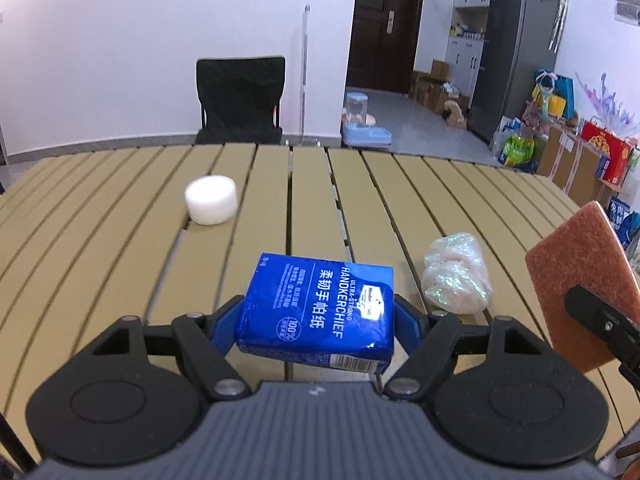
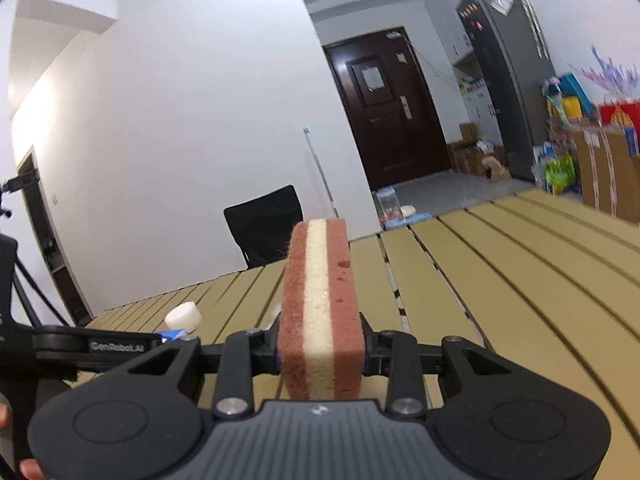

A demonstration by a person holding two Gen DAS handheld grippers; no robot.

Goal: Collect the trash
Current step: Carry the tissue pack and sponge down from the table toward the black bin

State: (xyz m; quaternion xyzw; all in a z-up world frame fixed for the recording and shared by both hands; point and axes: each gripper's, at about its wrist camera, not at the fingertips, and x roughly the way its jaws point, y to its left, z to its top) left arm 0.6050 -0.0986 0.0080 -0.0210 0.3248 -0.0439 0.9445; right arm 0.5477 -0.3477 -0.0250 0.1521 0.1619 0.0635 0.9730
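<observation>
My left gripper [image 1: 318, 314] is shut on a blue handkerchief tissue pack [image 1: 320, 308], lifted a little above the slatted table [image 1: 120, 232]. The right gripper [image 2: 322, 350] is shut on a red-brown and cream sponge [image 2: 318, 304], held upright above the table [image 2: 520, 264]. In the left wrist view that sponge [image 1: 580, 280] shows at the right edge with the right gripper's finger on it. A white foam cylinder [image 1: 211, 199] lies on the table at the far left, also seen as the foam cylinder [image 2: 183, 318]. A crumpled iridescent plastic wrapper [image 1: 456, 274] lies just right of the pack.
A black chair [image 1: 240, 100] stands behind the table's far edge, beside a mop handle [image 1: 305, 72]. Boxes and bags [image 1: 580, 148] crowd the floor at the right near a tall fridge [image 1: 516, 48]. A tripod [image 2: 16, 264] stands at the left.
</observation>
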